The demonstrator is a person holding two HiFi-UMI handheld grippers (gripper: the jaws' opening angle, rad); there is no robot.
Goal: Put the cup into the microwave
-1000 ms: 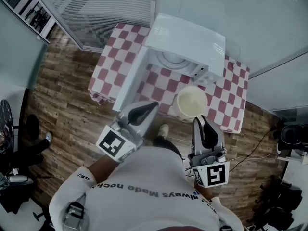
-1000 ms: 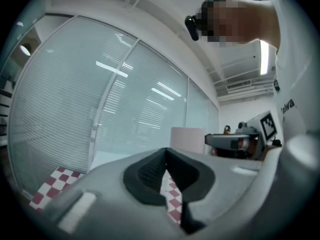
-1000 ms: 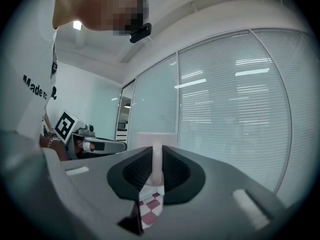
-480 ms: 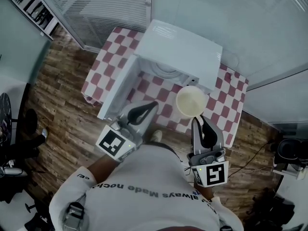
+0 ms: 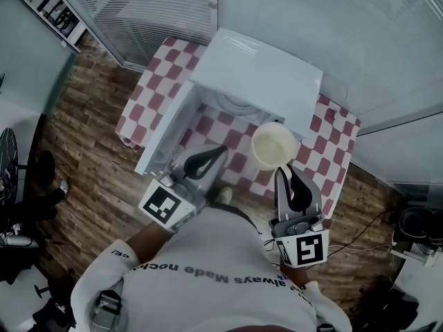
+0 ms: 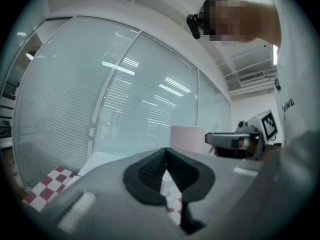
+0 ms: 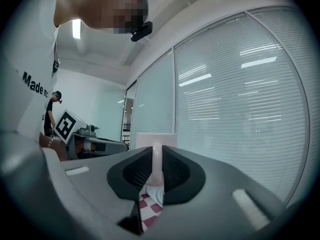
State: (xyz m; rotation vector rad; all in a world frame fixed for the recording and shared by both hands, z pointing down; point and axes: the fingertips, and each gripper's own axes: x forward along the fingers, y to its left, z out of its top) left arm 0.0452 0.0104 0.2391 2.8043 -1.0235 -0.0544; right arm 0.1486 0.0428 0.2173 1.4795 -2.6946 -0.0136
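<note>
I've got the round cream cup (image 5: 275, 146) just in front of the open white box microwave (image 5: 256, 75).
Only the right gripper view shows the right gripper (image 7: 156, 165) pinching its handle; the left gripper (image 6: 166, 156) is closed and empty.

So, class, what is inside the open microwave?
Only the front edge of what looks like a round turntable shows inside the microwave. Its top covers the rest of the cavity.

- White shirt (image 5: 214, 261) with black print across the back, upside down in the head view: "always Made noch", cut off at both ends.
- Same shirt (image 7: 30, 69), right gripper view: "Made n", rest hidden.
</note>
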